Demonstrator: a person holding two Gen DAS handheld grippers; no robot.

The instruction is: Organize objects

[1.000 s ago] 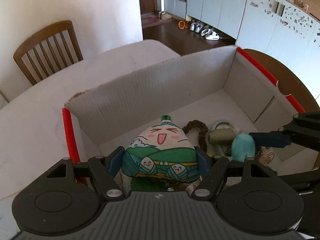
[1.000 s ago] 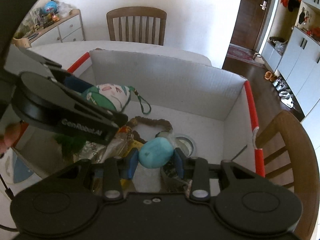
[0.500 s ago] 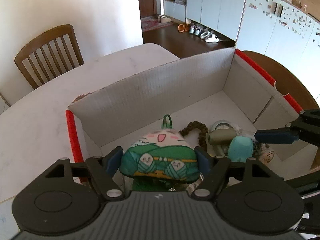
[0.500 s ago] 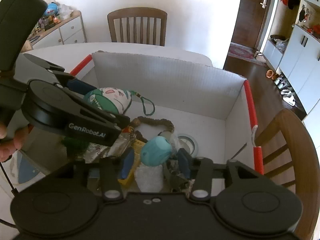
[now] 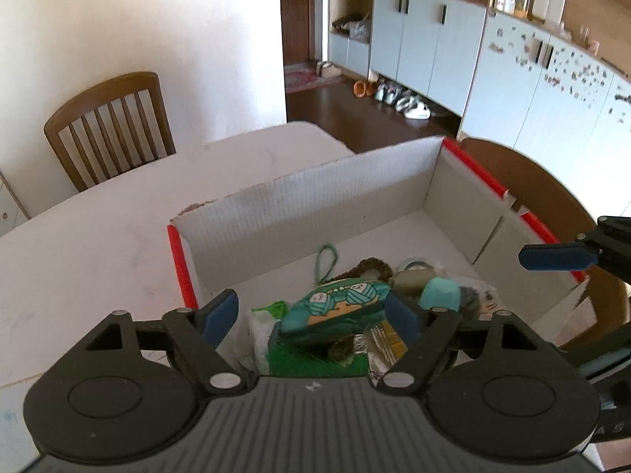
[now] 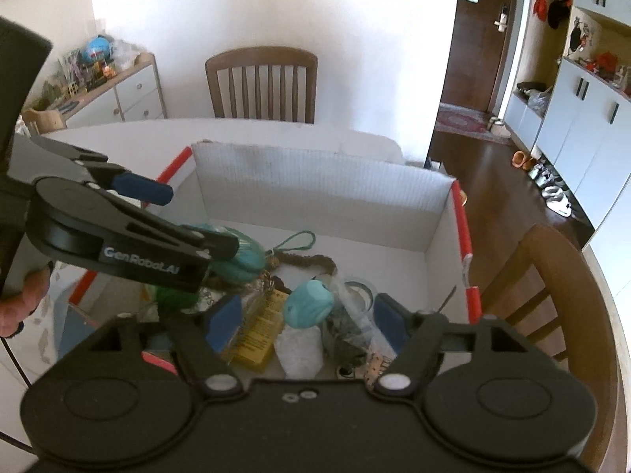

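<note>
Blue pads of the left gripper (image 5: 311,313) are opening, and the green pouch (image 5: 335,307) lies loose between them on the pile in the cardboard box (image 5: 315,201). Likewise the right gripper (image 6: 305,321) is opening; the teal toy (image 6: 309,303) sits free, just beyond its pads. Both releases seem finished; next I would lift clear for more objects. "GenRobot.AI" is printed on the left gripper's side.

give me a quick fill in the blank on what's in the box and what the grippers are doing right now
The green plush pouch lies inside the white cardboard ____.
The teal toy lies between the pads of the ____ gripper, untouched.
The box has rim edges taped in ____.
Both grippers' jaws are ____, with nothing gripped.

Missing words: box; right; red; opening
</note>
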